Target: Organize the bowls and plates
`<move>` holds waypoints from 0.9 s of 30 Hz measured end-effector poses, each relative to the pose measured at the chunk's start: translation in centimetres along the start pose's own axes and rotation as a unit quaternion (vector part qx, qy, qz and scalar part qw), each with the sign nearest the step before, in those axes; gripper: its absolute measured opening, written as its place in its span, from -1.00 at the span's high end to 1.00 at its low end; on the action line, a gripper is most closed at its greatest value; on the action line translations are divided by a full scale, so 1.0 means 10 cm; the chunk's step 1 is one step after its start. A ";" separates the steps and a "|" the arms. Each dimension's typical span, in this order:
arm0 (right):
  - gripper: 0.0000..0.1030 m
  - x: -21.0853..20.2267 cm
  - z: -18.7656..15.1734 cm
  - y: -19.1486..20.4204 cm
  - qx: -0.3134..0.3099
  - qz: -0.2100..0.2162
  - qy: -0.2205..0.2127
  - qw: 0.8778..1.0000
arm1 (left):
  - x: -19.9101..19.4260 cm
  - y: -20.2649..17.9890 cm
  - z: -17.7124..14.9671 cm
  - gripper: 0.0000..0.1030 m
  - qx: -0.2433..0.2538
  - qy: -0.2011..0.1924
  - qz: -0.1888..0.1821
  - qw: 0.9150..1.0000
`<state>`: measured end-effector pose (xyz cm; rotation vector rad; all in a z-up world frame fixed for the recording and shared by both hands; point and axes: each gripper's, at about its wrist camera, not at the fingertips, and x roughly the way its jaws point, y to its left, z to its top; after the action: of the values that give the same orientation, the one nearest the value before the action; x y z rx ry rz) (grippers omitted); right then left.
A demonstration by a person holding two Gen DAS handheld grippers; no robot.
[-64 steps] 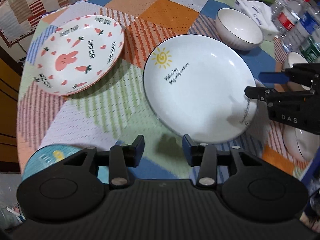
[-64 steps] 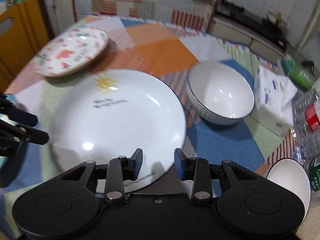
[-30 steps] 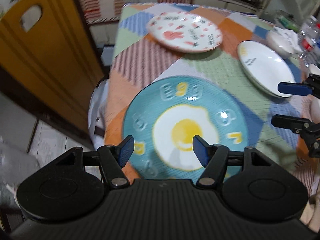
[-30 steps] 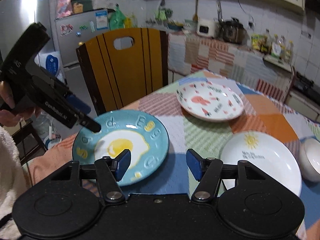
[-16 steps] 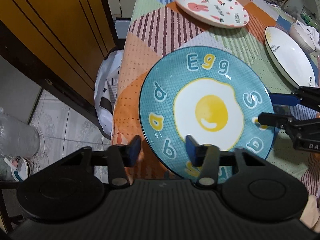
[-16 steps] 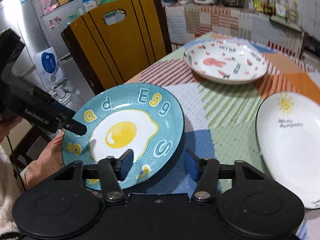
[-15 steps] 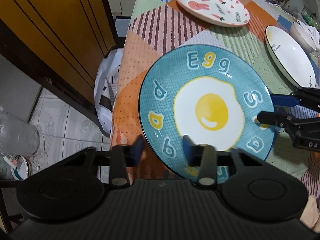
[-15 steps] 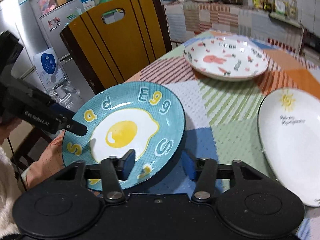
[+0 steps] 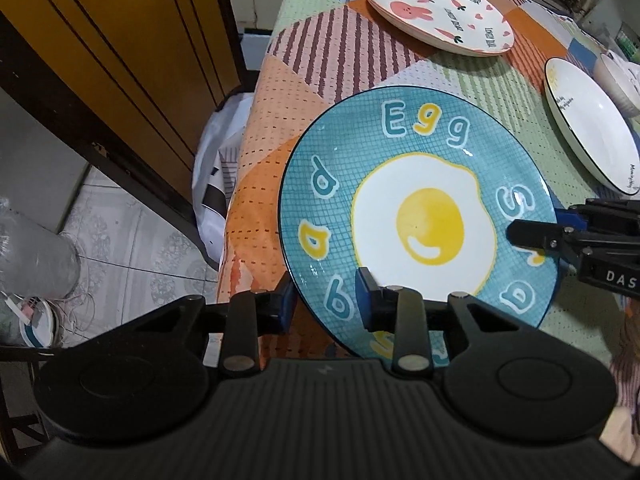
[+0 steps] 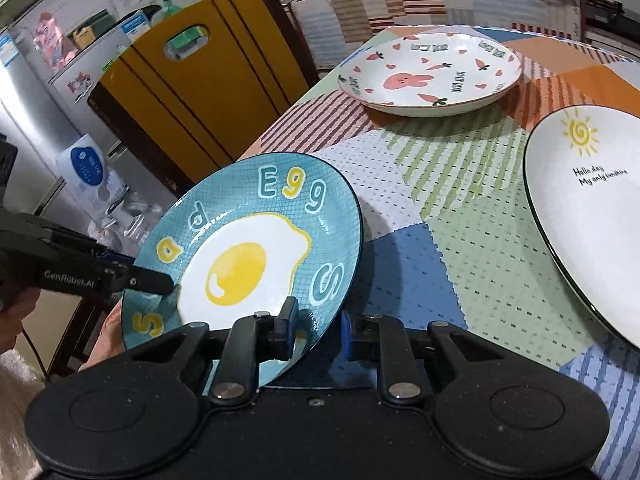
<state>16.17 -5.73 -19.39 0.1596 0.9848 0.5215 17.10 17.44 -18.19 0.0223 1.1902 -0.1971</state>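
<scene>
While both grippers sit on the blue egg plate [image 9: 416,216], nothing is stacked yet, so I'd judge the task barely begun.

L gripper [image 9: 325,305]: jaws straddle the plate's rim at approx 7 o'clock in the left wrist view, one finger under the edge, one on top. They look clenched on the rim, tho a sliver of gap can't be ruled out. R gripper [image 10: 316,326] does likewise at the plate's 5 o'clock in the right wrist view, one pad on the face, one just outside the rim; grasping it, by the look of it.

The egg plate is at the table's near corner, tilted, its chair-side edge raised and overhanging the tablecloth [image 10: 460,216]; the far edge seems to rest on the cloth, or very near it.

Other pieces are spread out, each apart from the rest:
- bunny plate [image 10: 430,74] at 12 o'clock from the egg plate, flat on the cloth.
- sun plate [image 10: 592,216] at approx 2–3 o'clock, flat, untouched.
- white bowl [image 9: 618,80] just beyond the sun plate, only partly in the left wrist view.

Left to do, imo: lift the egg plate clear, set it on or under another plate, bring the third plate to the pile, then deal w/ the bowl(s). How many bowls there are can't be told from these views.
</scene>
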 end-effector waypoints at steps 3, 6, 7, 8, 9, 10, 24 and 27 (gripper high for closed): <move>0.53 -0.01 0.01 0.02 -0.016 0.001 0.005 1.000 | -0.02 -0.09 -0.03 0.40 0.015 -0.004 0.020 1.000; 0.55 -0.05 0.02 0.02 -0.024 0.006 0.008 1.000 | -0.05 -0.02 0.00 0.39 -0.016 0.015 0.001 1.000; 0.55 -0.08 0.02 0.02 -0.028 0.010 0.005 1.000 | -0.08 -0.01 -0.01 0.40 -0.019 0.012 -0.002 1.000; 0.56 -0.12 0.03 0.02 -0.032 0.016 0.001 0.999 | -0.12 -0.01 -0.01 0.41 -0.019 0.007 -0.004 1.000; 0.56 -0.15 0.04 0.02 -0.031 0.022 0.000 0.999 | -0.15 -0.03 -0.02 0.41 -0.017 0.003 -0.002 1.000; 0.56 -0.17 0.04 0.01 -0.031 0.022 0.004 0.999 | -0.18 -0.07 -0.02 0.40 -0.014 -0.001 0.002 1.000; 0.56 -1.02 0.08 -0.21 -0.044 -0.004 -0.049 0.998 | -0.65 -0.83 0.24 0.40 0.060 -0.031 -0.044 0.997; 0.56 -1.26 0.08 -0.32 -0.038 -0.020 -0.065 0.997 | -0.68 -1.08 0.37 0.40 0.084 -0.034 -0.056 0.994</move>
<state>12.35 -14.62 -10.63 0.1033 0.8389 0.5054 16.34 7.37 -9.61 0.0962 1.1057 -0.3938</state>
